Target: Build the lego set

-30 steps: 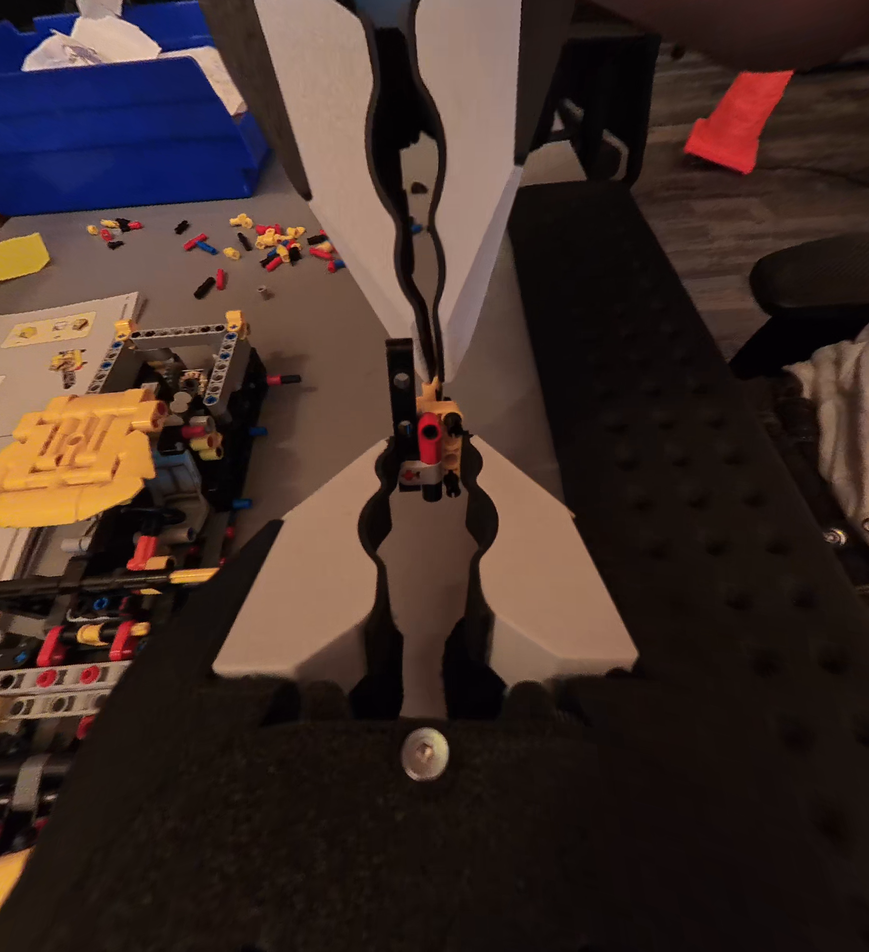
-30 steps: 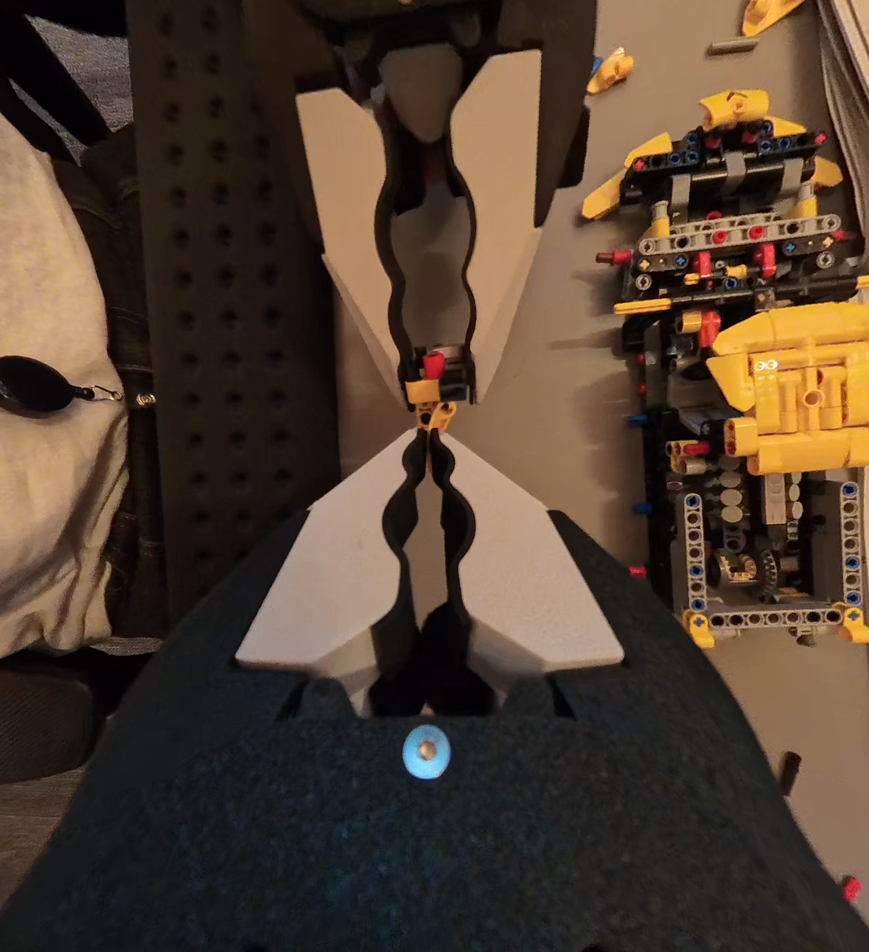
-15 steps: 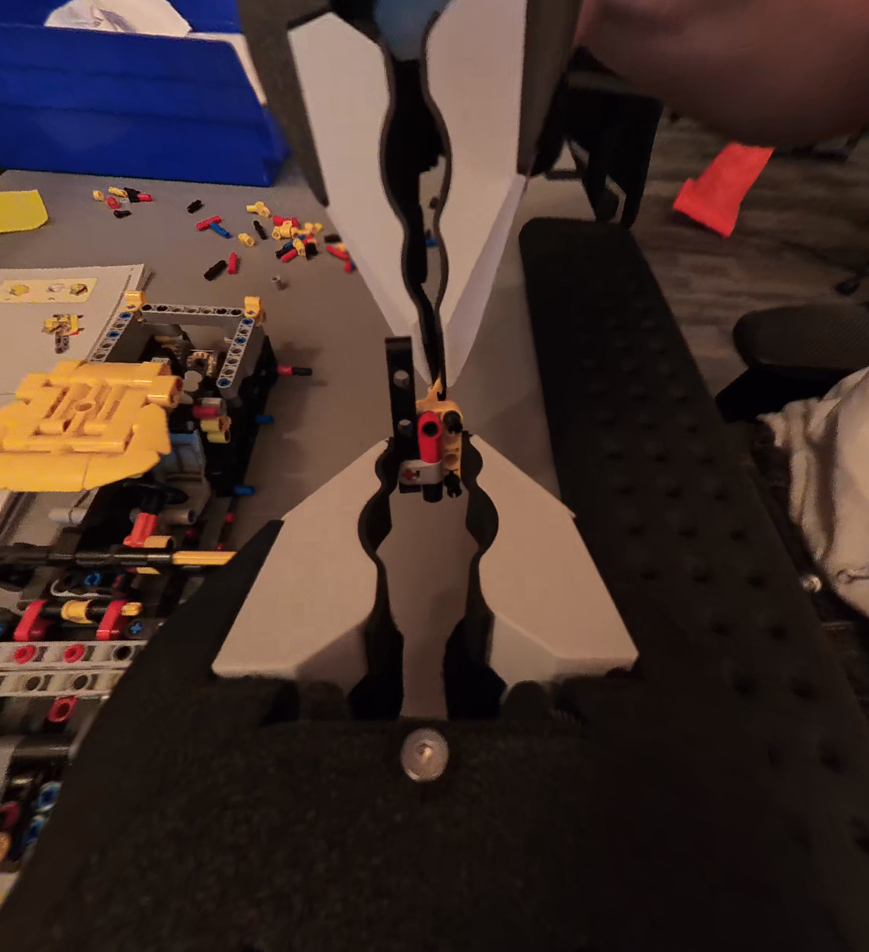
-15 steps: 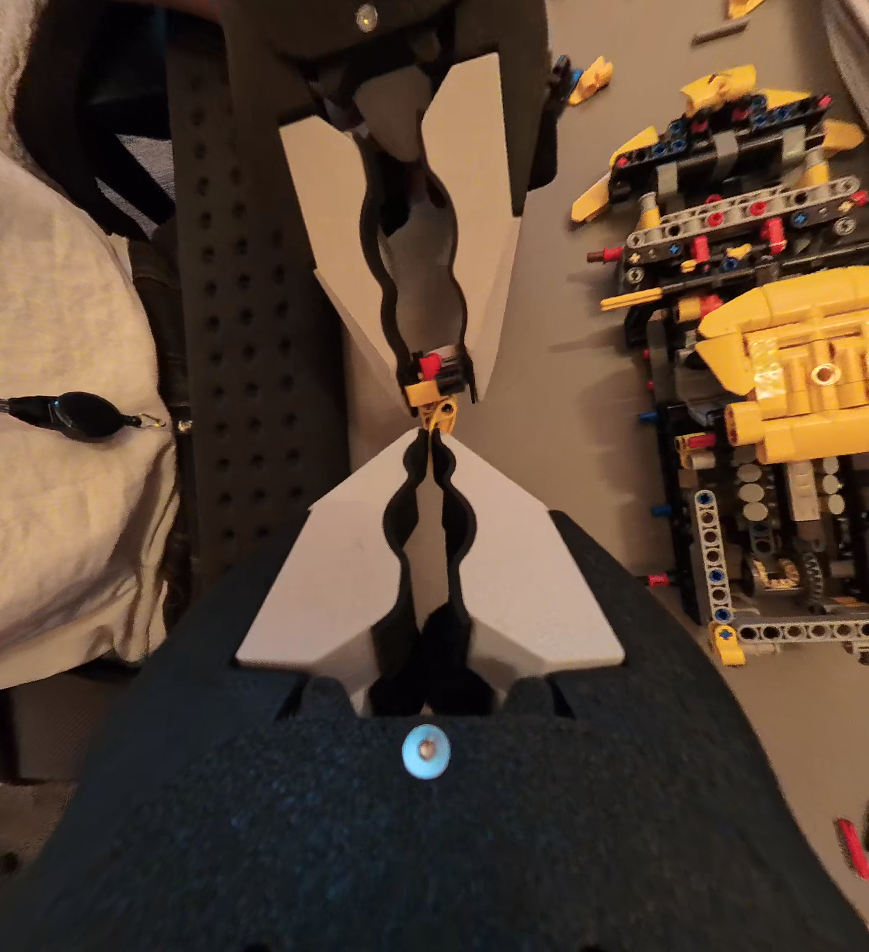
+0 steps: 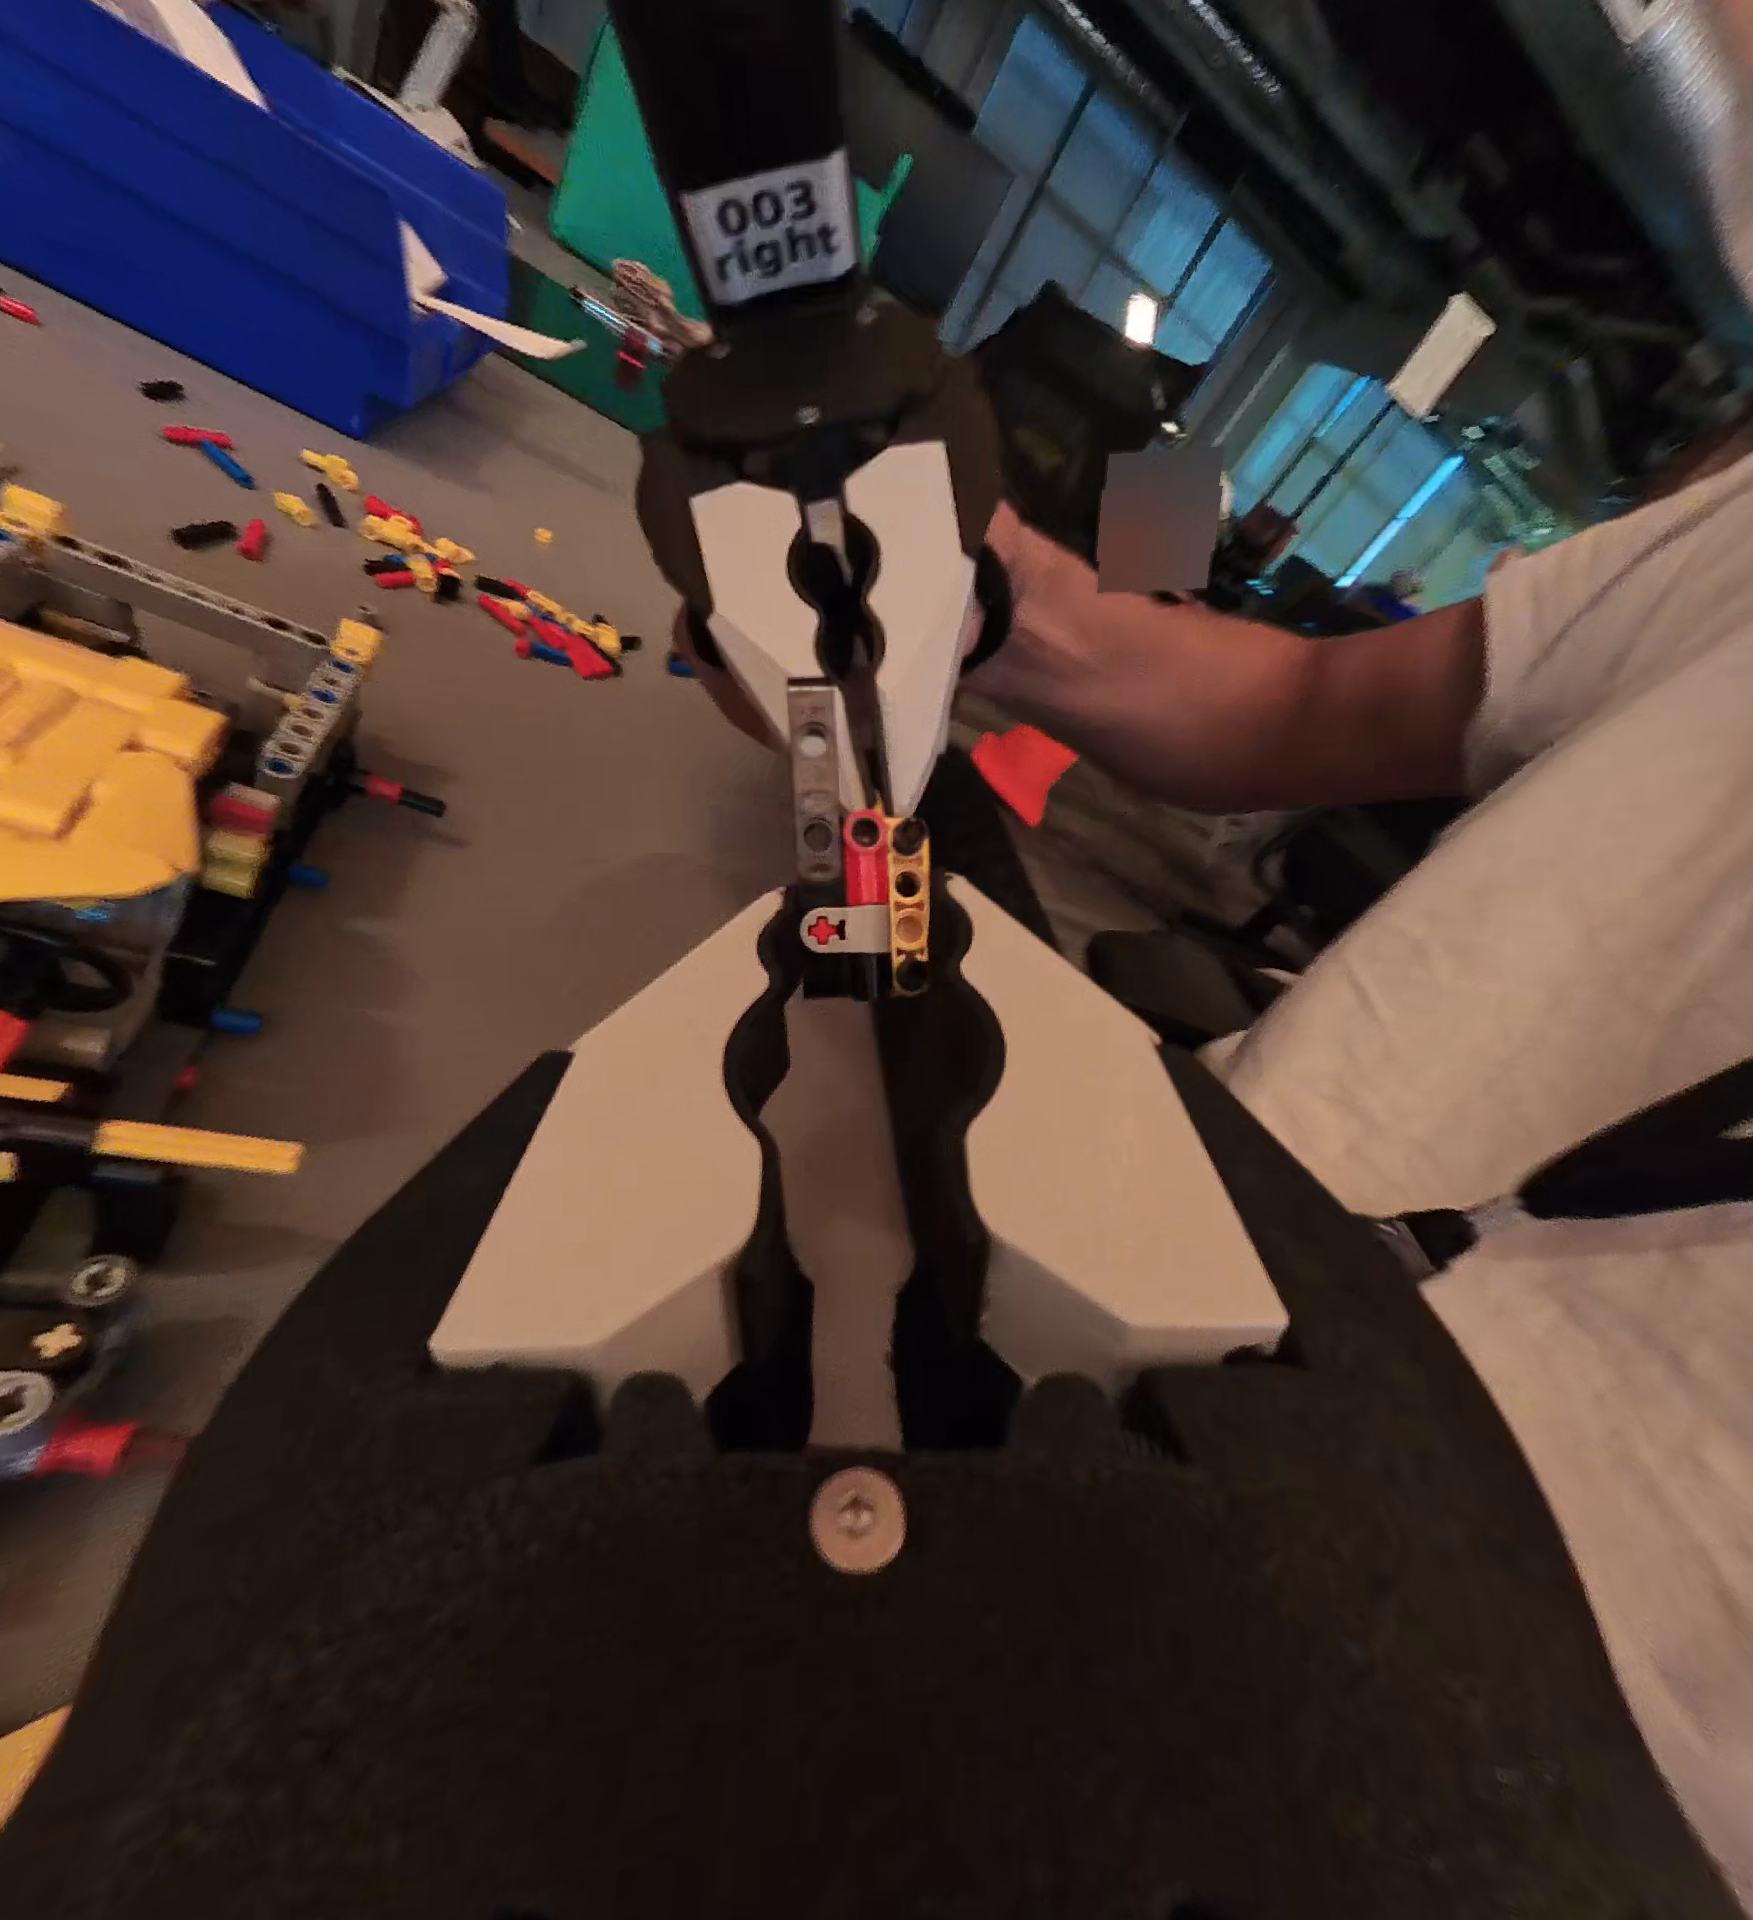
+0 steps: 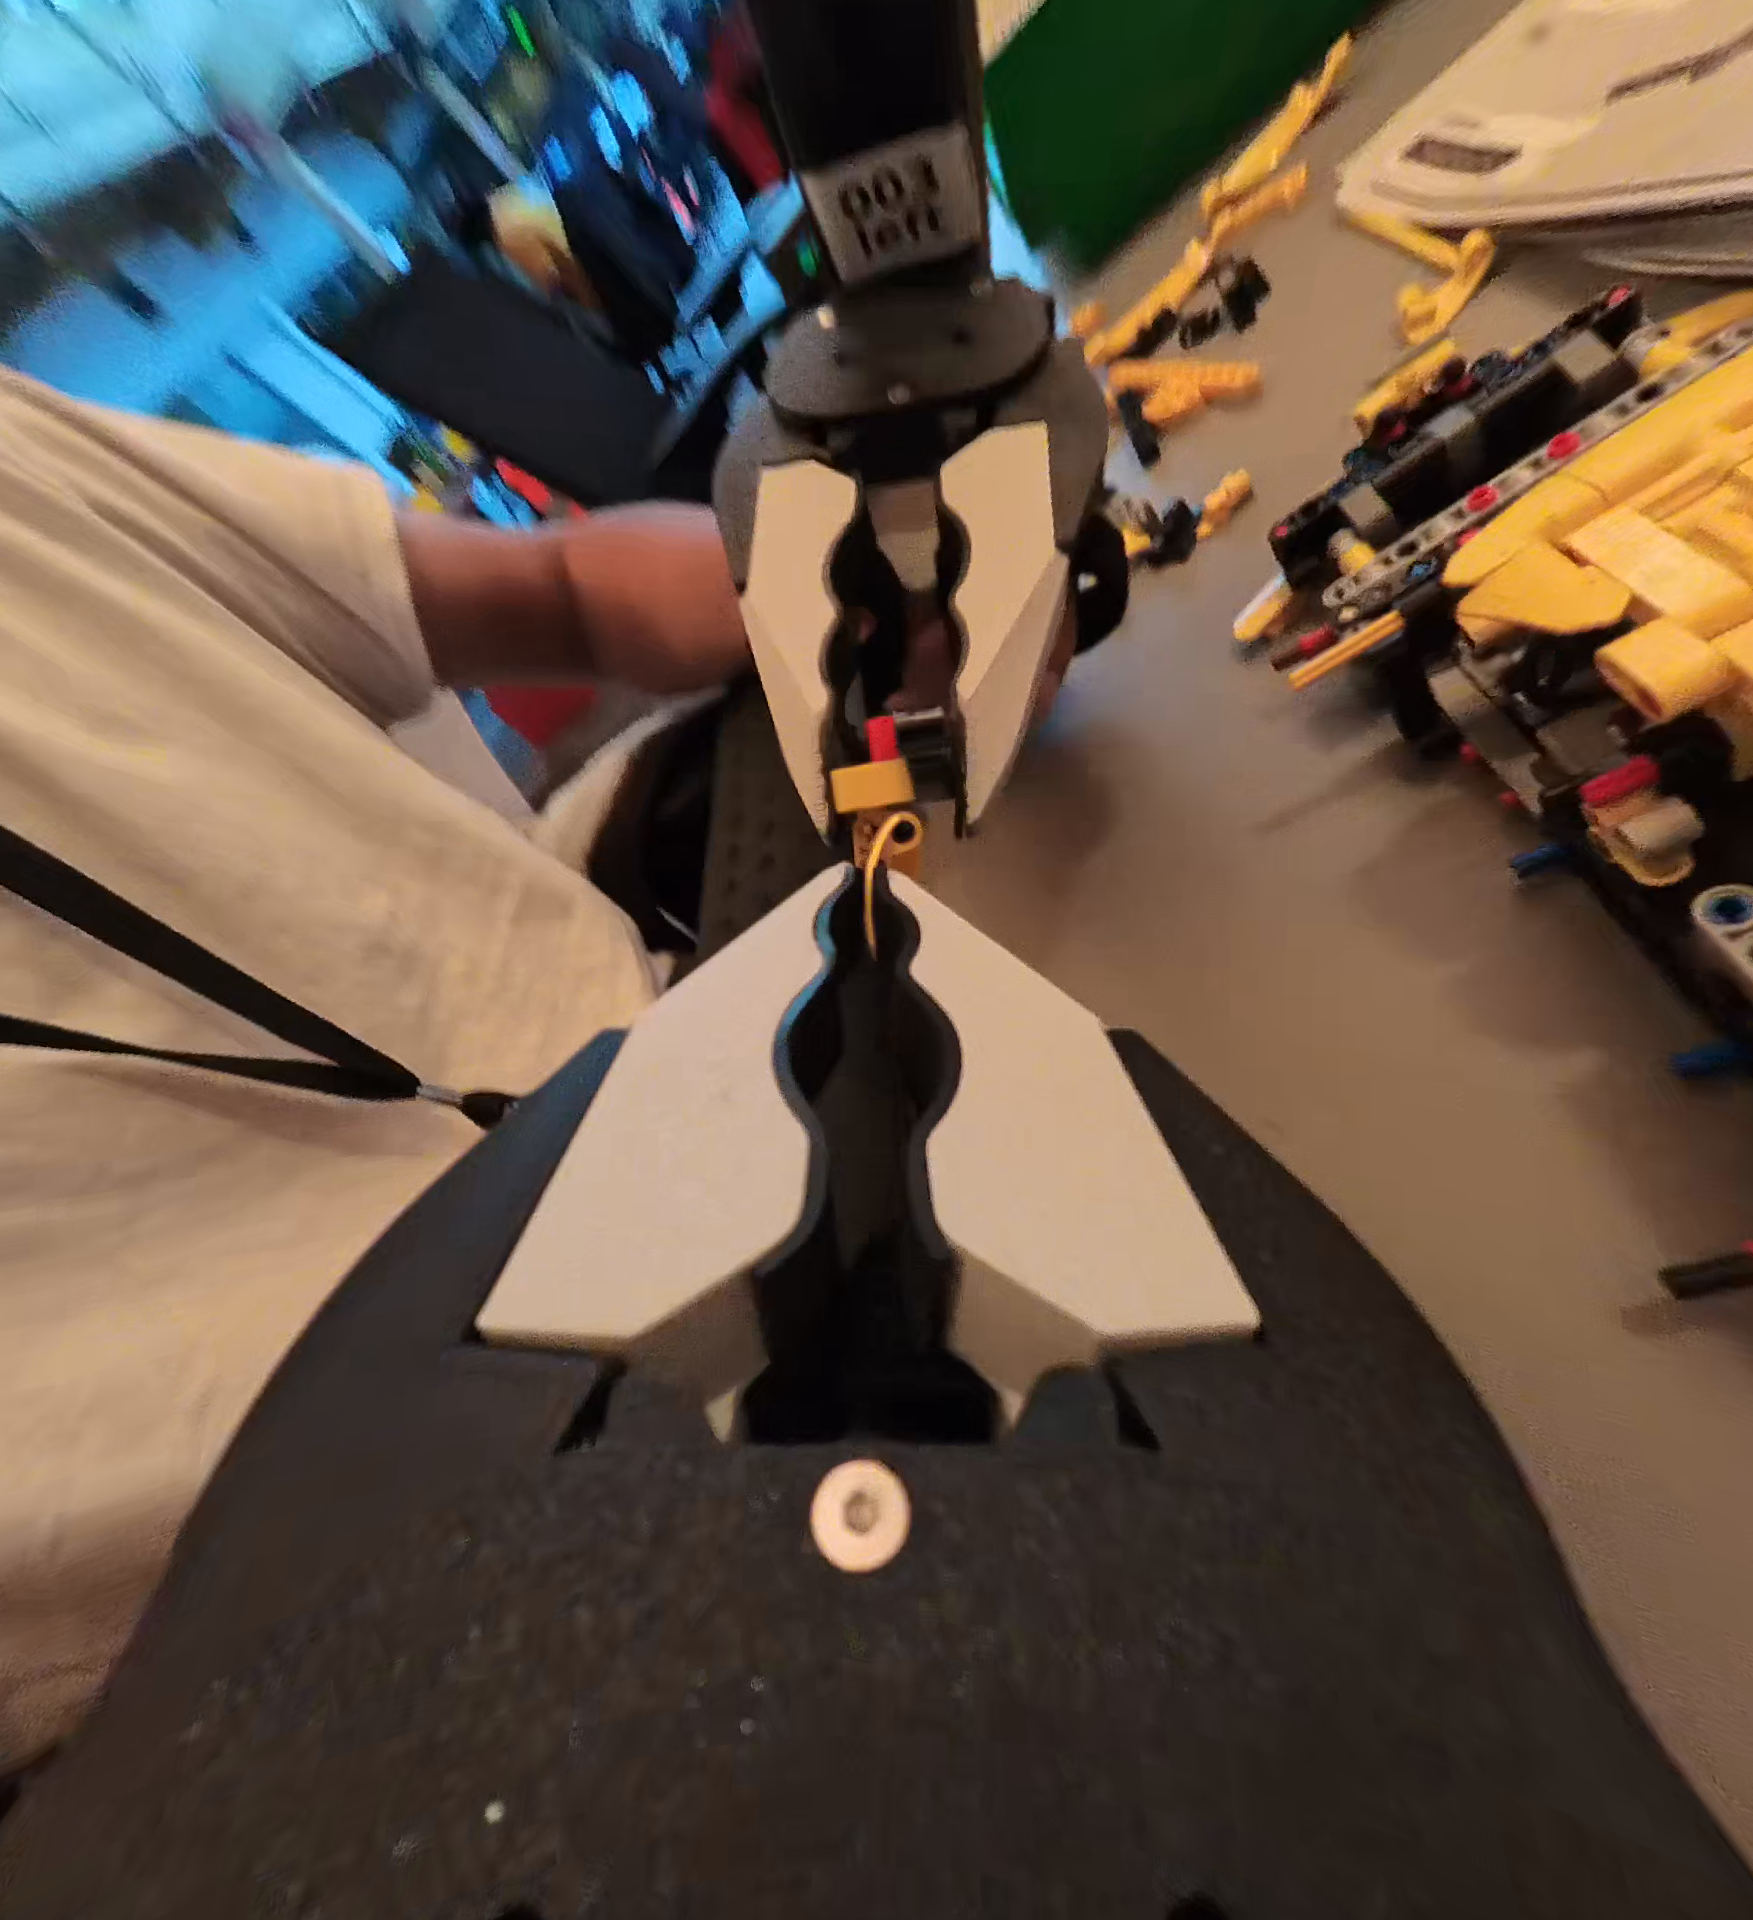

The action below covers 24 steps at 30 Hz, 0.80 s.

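Note:
My left gripper [image 5: 861, 920] is shut on a small lego sub-assembly [image 5: 882, 904] made of a red piece, a yellow beam, a light grey piece and a dark beam that sticks up. My right gripper [image 6: 872, 883] faces it tip to tip and is shut on a thin yellow piece [image 6: 887, 847] at the sub-assembly's end [image 6: 887, 774]. Both are held in the air over the table's near edge. The right gripper [image 5: 867, 795] also shows in the left wrist view, and the left gripper [image 6: 893, 826] in the right wrist view. The large yellow and black model [image 5: 72, 769] lies on the grey table; it also shows in the right wrist view [image 6: 1630, 582].
Blue bins [image 5: 176, 208] stand at the back of the table. Loose small pieces [image 5: 456, 561] lie in front of them. Yellow parts [image 6: 1194, 343] and an instruction booklet [image 6: 1630, 177] lie beyond the model. A black and red pin [image 6: 1745, 1262] lies nearby. A person in a white shirt [image 5: 1578, 935] is close by.
Both grippers have tilted up from looking down at the table to nearly level, still joined on the sub-assembly. The room behind now shows.

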### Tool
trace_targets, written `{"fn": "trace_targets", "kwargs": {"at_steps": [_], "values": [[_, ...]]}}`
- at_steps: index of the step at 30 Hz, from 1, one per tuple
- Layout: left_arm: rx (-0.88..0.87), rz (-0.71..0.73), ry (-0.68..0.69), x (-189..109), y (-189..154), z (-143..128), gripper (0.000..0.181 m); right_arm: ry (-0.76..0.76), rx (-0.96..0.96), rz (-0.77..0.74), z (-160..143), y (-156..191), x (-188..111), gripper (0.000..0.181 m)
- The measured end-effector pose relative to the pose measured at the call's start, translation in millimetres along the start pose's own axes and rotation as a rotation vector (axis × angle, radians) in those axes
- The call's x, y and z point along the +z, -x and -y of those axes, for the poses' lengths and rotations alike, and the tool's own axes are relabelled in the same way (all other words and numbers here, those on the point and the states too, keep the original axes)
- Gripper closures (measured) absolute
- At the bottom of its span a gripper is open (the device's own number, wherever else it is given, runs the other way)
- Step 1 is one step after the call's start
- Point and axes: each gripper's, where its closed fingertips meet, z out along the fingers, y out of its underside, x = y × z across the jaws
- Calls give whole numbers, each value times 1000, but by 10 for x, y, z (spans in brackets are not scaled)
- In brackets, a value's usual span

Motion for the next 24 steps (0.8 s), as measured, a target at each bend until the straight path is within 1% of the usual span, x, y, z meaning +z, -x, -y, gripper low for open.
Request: {"fn": "trace_targets", "kwargs": {"at_steps": [1,3,4,5,6,8,9,11,13,15,16,17,18,19,21,22,23,24], "values": [[-32,-22,9,-10,-10,-11,158,-47,13,25,5,14,1,181],[-80,-9,8,-56,27,-23,158,-123,30,26,12,-35,17,181],[-91,-3,33,-87,22,-62,158,-152,40,29,16,-62,23,181],[-78,42,80,-134,54,-133,158,-169,42,7,4,-121,23,181],[-34,129,150,-207,128,-234,158,-142,27,-60,-67,-238,33,181],[88,281,348,-394,220,-469,158,26,-87,-266,-343,-542,65,181],[143,332,428,-474,224,-540,158,97,-133,-321,-432,-610,94,181],[233,383,567,-578,182,-643,158,210,-241,-390,-509,-637,180,181],[290,400,647,-608,132,-691,158,306,-327,-442,-544,-643,238,180],[316,416,668,-593,112,-682,158,359,-371,-462,-545,-644,257,180],[322,414,673,-579,98,-679,158,374,-374,-457,-550,-643,263,176],[333,419,673,-569,92,-666,158,379,-367,-444,-550,-633,270,161],[344,429,671,-560,94,-640,158,359,-353,-407,-519,-573,287,153],[355,427,670,-545,78,-616,157,287,-342,-336,-418,-439,328,153],[372,413,654,-499,29,-553,157,93,-316,-165,-139,-102,408,153],[373,398,649,-473,-3,-525,157,30,-296,-126,-41,-24,434,152],[376,379,638,-444,-40,-494,157,2,-289,-118,9,-9,455,152],[373,358,621,-415,-81,-458,157,-12,-305,-122,31,-6,474,156]]}}
